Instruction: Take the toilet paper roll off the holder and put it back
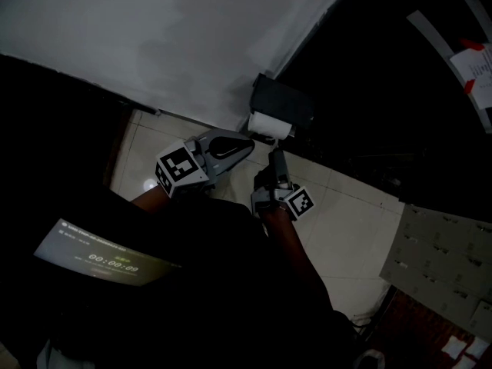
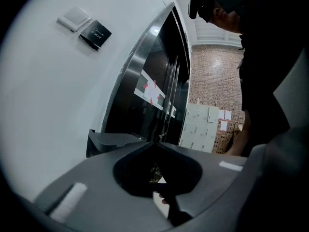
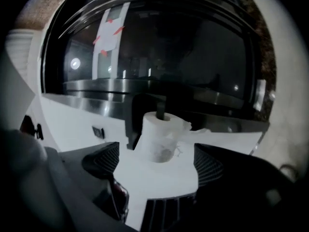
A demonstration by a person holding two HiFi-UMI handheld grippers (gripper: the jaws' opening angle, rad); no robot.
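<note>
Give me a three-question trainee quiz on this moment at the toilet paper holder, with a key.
1. True or false: the toilet paper roll sits on the holder.
2. Fill in: the left gripper has its jaws ____.
3. Choose one. The right gripper is: A) shut on the roll; B) open, aimed at the roll, not touching it; C) shut on the holder.
Key: 1 true; 2 together; 3 B.
</note>
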